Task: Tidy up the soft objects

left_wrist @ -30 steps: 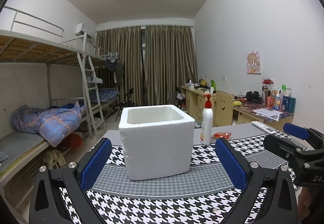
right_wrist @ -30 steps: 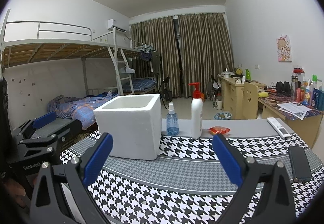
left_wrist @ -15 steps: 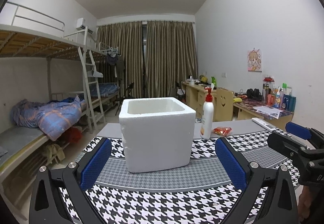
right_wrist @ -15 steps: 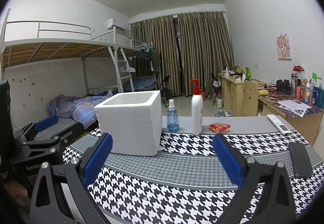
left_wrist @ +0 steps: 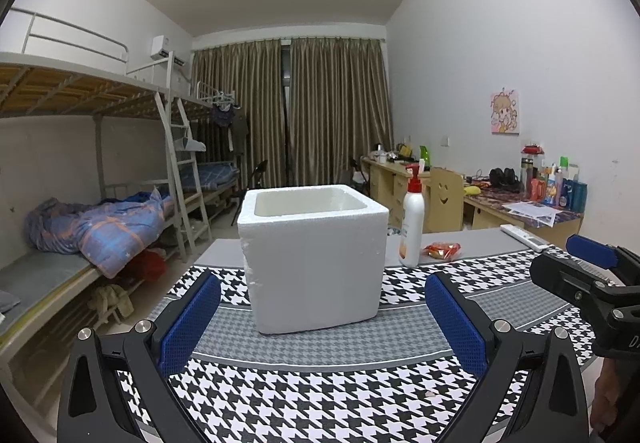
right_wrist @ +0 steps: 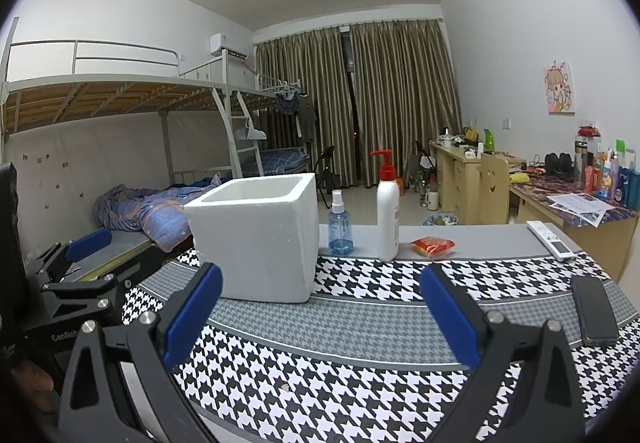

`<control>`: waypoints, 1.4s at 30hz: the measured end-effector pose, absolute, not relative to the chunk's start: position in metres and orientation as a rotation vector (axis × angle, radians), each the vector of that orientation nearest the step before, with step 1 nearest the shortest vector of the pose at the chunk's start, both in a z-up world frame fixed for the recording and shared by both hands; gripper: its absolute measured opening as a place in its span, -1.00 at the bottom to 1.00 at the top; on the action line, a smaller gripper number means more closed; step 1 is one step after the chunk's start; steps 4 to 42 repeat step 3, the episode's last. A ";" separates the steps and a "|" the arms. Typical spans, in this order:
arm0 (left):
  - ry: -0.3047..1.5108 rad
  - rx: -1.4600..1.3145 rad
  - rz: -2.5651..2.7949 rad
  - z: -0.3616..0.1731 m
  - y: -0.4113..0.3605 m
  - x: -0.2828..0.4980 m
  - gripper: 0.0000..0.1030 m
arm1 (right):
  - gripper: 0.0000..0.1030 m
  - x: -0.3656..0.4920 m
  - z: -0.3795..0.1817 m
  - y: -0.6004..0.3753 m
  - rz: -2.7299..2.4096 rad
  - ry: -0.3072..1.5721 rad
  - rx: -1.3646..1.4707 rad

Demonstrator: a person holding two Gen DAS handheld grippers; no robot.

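Left gripper [left_wrist: 322,317] and right gripper [right_wrist: 322,309] both spread wide, empty, above table [right_wrist: 360,323] near edge. Foam box [left_wrist: 314,257] mid-table; red packet [right_wrist: 433,245] at far edge.

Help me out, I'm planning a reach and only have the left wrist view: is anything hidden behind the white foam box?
Observer: Yes. A small blue spray bottle stands just behind the foam box, left of the pump bottle.
Operator: And beyond the right gripper, which blocks my view?
Observer: A black phone lies flat on the houndstooth cloth near the table's right edge, nearer to us than the remote.
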State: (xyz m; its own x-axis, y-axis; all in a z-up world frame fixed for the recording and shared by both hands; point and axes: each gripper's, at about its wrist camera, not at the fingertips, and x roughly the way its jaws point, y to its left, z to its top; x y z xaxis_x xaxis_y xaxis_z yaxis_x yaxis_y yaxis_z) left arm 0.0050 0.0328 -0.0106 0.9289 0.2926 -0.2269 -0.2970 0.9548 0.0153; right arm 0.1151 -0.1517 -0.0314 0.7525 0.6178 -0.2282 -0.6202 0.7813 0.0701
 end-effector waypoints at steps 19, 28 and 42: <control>0.227 -0.017 0.298 -0.011 0.031 0.004 0.99 | 0.95 0.115 -0.031 -0.152 0.675 0.245 -0.008; 0.227 -0.017 0.298 -0.011 0.031 0.004 0.99 | 0.95 0.115 -0.031 -0.152 0.675 0.245 -0.008; 0.227 -0.017 0.298 -0.011 0.031 0.004 0.99 | 0.95 0.115 -0.031 -0.152 0.675 0.245 -0.008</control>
